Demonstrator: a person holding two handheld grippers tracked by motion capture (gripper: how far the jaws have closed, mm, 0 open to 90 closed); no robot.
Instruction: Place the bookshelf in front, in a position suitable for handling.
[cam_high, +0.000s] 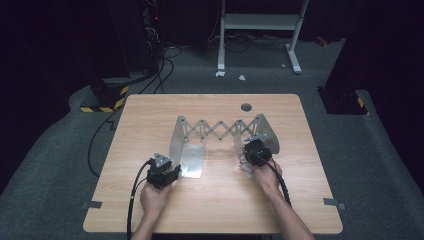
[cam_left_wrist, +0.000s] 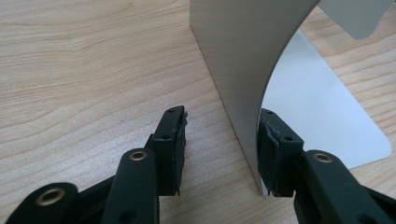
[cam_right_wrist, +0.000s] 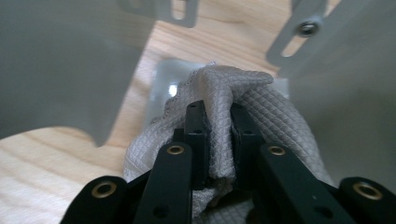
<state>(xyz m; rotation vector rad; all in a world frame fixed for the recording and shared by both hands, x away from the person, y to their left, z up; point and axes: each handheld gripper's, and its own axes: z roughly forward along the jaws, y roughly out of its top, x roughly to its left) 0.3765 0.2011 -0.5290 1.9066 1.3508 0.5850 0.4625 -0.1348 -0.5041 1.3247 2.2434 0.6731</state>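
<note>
A grey metal rack (cam_high: 220, 127) with scissor links stands opened out across the middle of the wooden table (cam_high: 150, 115). Its left end plate rises as a curved upright wall (cam_left_wrist: 233, 70) from a flat foot (cam_left_wrist: 327, 116). My left gripper (cam_left_wrist: 224, 149) is open, one jaw on each side of that wall's lower edge; in the high view the left gripper (cam_high: 174, 171) sits at the foot's near left corner. My right gripper (cam_right_wrist: 218, 135) is shut on a bunched white quilted cloth (cam_right_wrist: 266, 107) between the rack's right end plates. The cloth (cam_high: 244, 163) peeks out beside the right gripper (cam_high: 252, 150).
A round cable hole (cam_high: 246, 106) sits near the table's far edge. Tape marks (cam_high: 92, 204) lie at the near corners. Beyond the table stand a white desk frame (cam_high: 260, 30), floor cables (cam_high: 165, 70) and a yellow-and-black striped base (cam_high: 107, 97).
</note>
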